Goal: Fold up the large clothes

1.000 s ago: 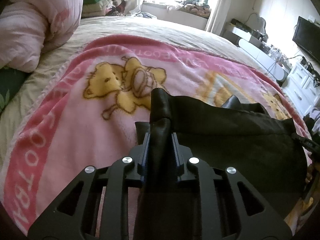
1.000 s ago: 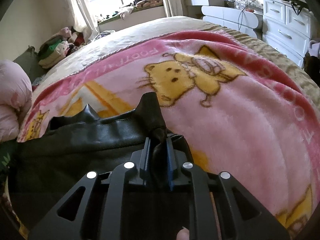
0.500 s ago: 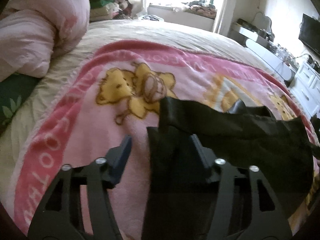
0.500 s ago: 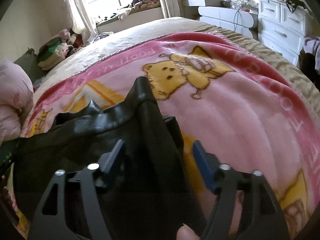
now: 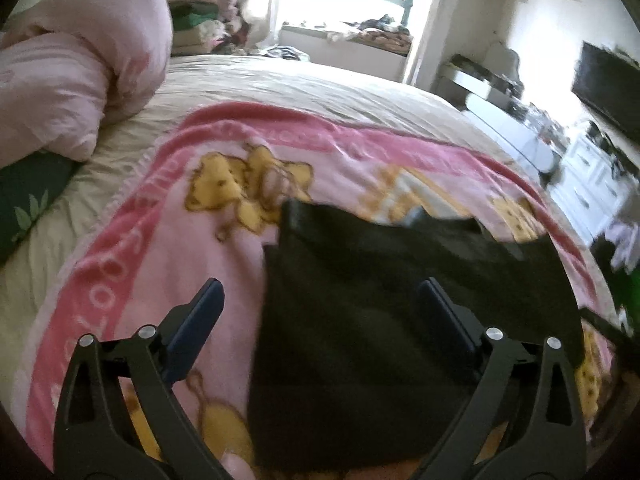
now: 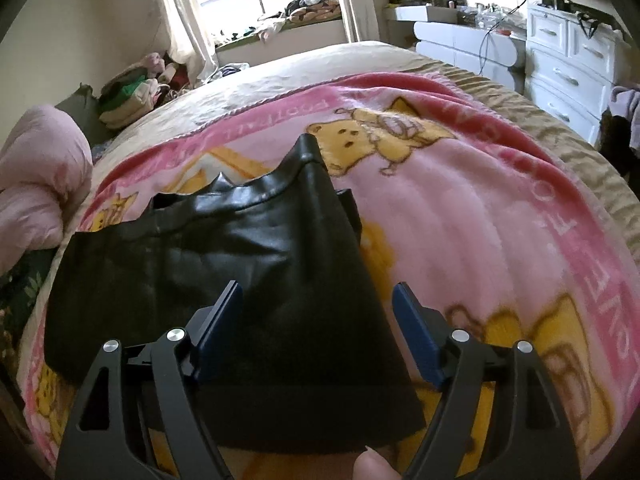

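Lying on the pink bear blanket (image 6: 460,216), black leather-look garment (image 6: 224,264) now folded and released; left gripper (image 5: 320,312) and right gripper (image 6: 318,316) just opened wide, pads off the cloth, this fold done.

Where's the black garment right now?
The black garment lies folded on the pink blanket, in front of both open grippers, left and right; neither grips it.

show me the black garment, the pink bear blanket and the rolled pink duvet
black garment (image 6: 240,264), right wrist view, middle of its shiny folded panel
pink bear blanket (image 6: 460,216), right wrist view, plain pink area right of the garment
rolled pink duvet (image 5: 76,64), left wrist view, its upper bulge
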`<state>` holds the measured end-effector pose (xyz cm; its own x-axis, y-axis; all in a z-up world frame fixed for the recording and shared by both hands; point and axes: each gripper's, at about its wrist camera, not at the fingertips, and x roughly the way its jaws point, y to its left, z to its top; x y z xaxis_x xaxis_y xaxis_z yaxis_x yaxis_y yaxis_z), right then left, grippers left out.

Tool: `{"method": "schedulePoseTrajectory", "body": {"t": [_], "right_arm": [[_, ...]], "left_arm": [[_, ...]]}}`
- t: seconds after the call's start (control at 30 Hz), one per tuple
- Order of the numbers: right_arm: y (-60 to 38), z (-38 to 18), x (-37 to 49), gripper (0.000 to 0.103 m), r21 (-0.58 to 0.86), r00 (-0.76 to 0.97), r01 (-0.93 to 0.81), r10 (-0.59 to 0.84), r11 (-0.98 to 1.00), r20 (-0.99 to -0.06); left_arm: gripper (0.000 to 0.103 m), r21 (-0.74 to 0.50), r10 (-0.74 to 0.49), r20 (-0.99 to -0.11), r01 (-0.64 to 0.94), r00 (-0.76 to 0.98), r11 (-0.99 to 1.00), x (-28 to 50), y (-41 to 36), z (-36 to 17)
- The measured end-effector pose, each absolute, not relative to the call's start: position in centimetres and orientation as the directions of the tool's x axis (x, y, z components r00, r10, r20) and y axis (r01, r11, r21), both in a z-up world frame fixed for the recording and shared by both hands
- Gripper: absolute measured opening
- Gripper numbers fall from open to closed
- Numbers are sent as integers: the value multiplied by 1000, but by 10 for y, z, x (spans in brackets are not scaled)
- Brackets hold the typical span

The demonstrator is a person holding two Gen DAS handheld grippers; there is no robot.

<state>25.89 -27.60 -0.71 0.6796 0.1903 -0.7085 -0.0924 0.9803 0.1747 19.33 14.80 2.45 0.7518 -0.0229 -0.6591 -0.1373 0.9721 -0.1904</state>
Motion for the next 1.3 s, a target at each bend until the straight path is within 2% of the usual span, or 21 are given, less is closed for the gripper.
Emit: {"method": "schedulePoseTrajectory", "body": {"t": [0.03, 0.07, 0.1, 0.17, 0.2, 0.23, 0.3, 0.4, 0.57, 0.7, 0.87, 0.97, 1.13, 1.23, 1.3], "right_arm": [[-274, -6, 253, 75, 172, 688, -103, 195, 980, -699], [-273, -5, 248, 69, 168, 698, -111, 197, 980, -689], [-269, -4, 244, 54, 163, 704, -125, 203, 979, -681], [-258, -1, 235, 38, 152, 701, -178, 234, 972, -674], [-252, -1, 232, 38, 146, 698, -200, 246, 969, -673], [-246, -1, 230, 38, 143, 693, -222, 259, 965, -672], [-230, -1, 224, 38, 130, 682, -266, 282, 955, -675], [-216, -2, 219, 39, 111, 675, -304, 296, 946, -675], [-209, -5, 217, 40, 95, 672, -316, 294, 944, -680], [-209, -10, 218, 45, 77, 670, -297, 265, 952, -694], [-226, -35, 230, 44, 103, 615, -207, 211, 973, -760], [-235, -44, 233, 44, 163, 592, -188, 244, 969, -768], [-230, -43, 230, 44, 131, 604, -186, 218, 974, -766], [-230, -37, 224, 51, 138, 625, -181, 222, 974, -748], [-229, -32, 219, 61, 150, 640, -179, 231, 972, -733]], "left_arm": [[91, -179, -29, -666, -122, 746, 976, 188, 141, 23], [91, -168, -34, -671, -107, 741, 980, 183, 135, 21], [91, -157, -36, -675, -96, 737, 983, 179, 128, 22], [90, -157, -56, -677, -70, 734, 985, 174, 119, 23], [83, -157, -70, -677, -51, 733, 986, 171, 113, 23], [69, -157, -78, -678, -40, 731, 987, 170, 108, 21], [59, -168, -104, -691, -19, 715, 986, 166, 98, 15], [55, -180, -133, -722, 2, 679, 984, 163, 89, -1], [55, -155, -119, -763, -1, 635, 988, 165, 79, -18], [57, -124, -103, -795, 6, 597, 992, 170, 76, -33], [58, -170, -138, -812, -4, 567, 985, 175, 82, -46], [58, -178, -145, -816, -4, 560, 984, 176, 82, -51], [59, -154, -128, -816, 1, 564, 988, 174, 78, -44], [61, -167, -142, -811, 8, 568, 986, 173, 81, -40], [62, -172, -147, -808, 10, 570, 985, 172, 82, -37]]}}
